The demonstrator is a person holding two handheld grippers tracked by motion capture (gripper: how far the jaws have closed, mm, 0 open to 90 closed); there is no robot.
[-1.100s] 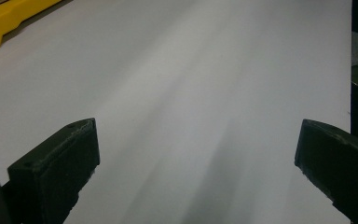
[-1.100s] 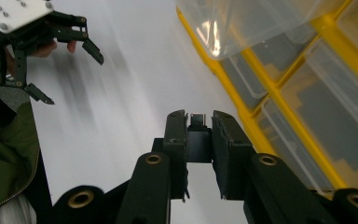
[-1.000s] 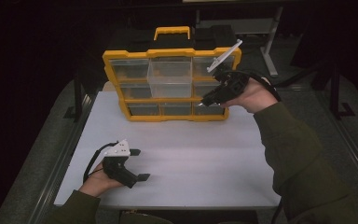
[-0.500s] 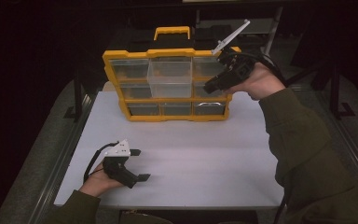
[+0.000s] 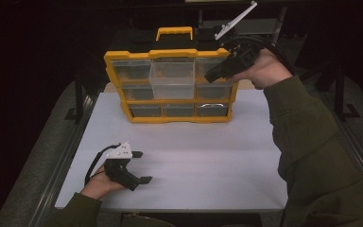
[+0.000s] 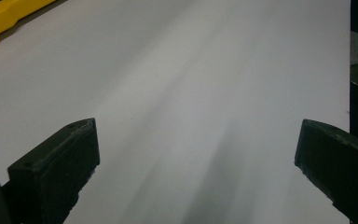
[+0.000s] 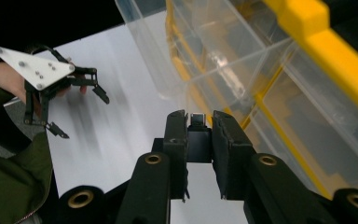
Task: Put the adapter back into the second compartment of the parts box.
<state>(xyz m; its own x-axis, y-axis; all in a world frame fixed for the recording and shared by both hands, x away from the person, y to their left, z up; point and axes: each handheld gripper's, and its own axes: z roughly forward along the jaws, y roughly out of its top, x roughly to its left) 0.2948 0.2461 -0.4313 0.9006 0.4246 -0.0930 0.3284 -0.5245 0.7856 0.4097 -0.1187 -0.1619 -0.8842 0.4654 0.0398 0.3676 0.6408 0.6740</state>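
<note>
Small dark part (image 7: 199,122) sits pinched between the jaws of the right gripper (image 7: 199,128), which are nearly together and clamped on it — the right gripper view shows its pale top edge just above the pads. In the high view the right gripper (image 5: 216,74) is raised in front of the upper right corner of the yellow organizer (image 5: 168,53), which stands upright at the far side of the white table (image 5: 208,156). Its clear middle drawer (image 5: 172,78) is pulled out toward the person, and in the right gripper view the drawer (image 7: 154,51) lies just beyond and above the held part, with the organizer's yellow frame (image 7: 326,46) to the right. What the part is cannot be told at this size. The left gripper (image 5: 139,166) rests low over the near left of the table, well apart from the organizer; its jaws stand wide apart with nothing between them — bare table (image 6: 191,93) shows between them in the left gripper view.
</note>
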